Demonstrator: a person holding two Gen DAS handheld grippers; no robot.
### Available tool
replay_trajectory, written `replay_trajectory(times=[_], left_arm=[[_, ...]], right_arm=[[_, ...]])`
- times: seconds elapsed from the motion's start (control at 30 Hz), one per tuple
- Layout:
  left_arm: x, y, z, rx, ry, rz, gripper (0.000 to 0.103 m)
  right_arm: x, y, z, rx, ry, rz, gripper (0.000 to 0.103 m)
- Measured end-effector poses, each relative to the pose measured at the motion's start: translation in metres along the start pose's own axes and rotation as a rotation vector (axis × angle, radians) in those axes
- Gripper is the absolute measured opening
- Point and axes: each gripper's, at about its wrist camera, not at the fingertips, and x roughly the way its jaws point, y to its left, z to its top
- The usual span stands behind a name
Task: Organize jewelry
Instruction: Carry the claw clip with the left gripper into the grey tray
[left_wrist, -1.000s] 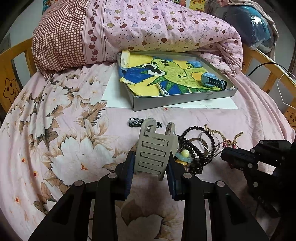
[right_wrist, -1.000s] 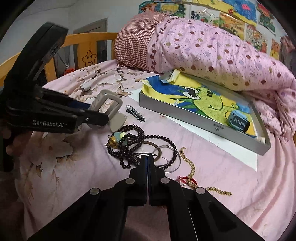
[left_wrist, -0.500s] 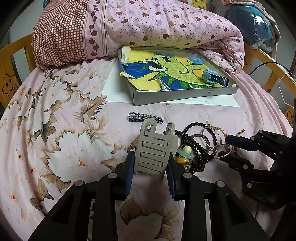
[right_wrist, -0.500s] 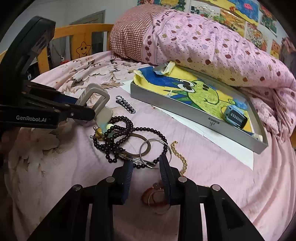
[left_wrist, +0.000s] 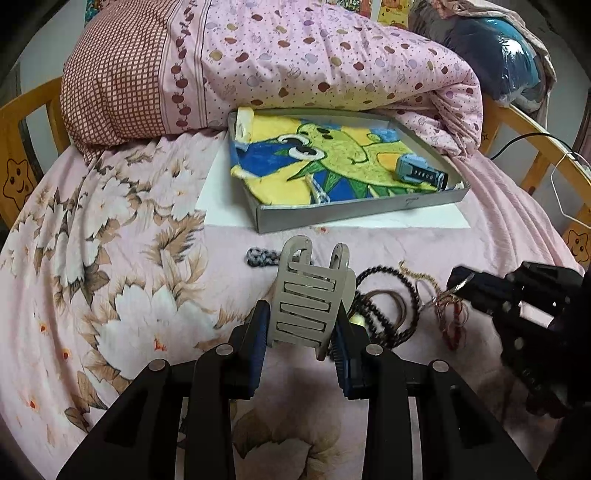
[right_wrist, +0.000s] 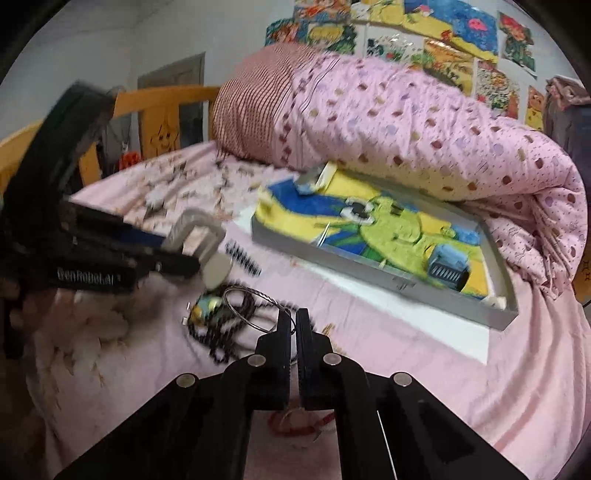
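The right gripper (right_wrist: 293, 325), whose fingers stood apart over the jewelry half a second ago, has now closed almost fully on a thin metal bangle (right_wrist: 255, 308) and is lifting it off the pink bedsheet (left_wrist: 110, 258); this view is blurred by motion. A red cord (right_wrist: 295, 428) hangs below its fingers, though whether it is pinched too cannot be told. The left gripper (left_wrist: 301, 328) still clamps a grey slotted hair clip (left_wrist: 308, 295), held upright above the sheet. The rest of the jewelry, a tangle of dark beads (left_wrist: 388, 314), lies between the two grippers, with a short dark chain (left_wrist: 262, 256) just beyond. Farther off sits the grey tray (left_wrist: 354, 214) lined with a cartoon drawing, its far edge pressed against the rolled quilt (left_wrist: 314, 62). Bare sheet lies open to the left; wooden rails (left_wrist: 29, 118) border the bed.
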Motion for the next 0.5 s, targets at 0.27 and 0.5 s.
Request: replay_trajectory(times=[0.27,0.5], left_arm=[[0.004,-0.011,0.038,0.000,-0.023,-0.008,0.028],[0.030,-0.020,0.088,-0.039,-0.035,-0.010,0.028]], right_arm=[[-0.012,-0.064,0.043,0.112,-0.112,-0.020,0.003],[0.008,-0.131,0.064,0.244,-0.135,-0.092,0.003]])
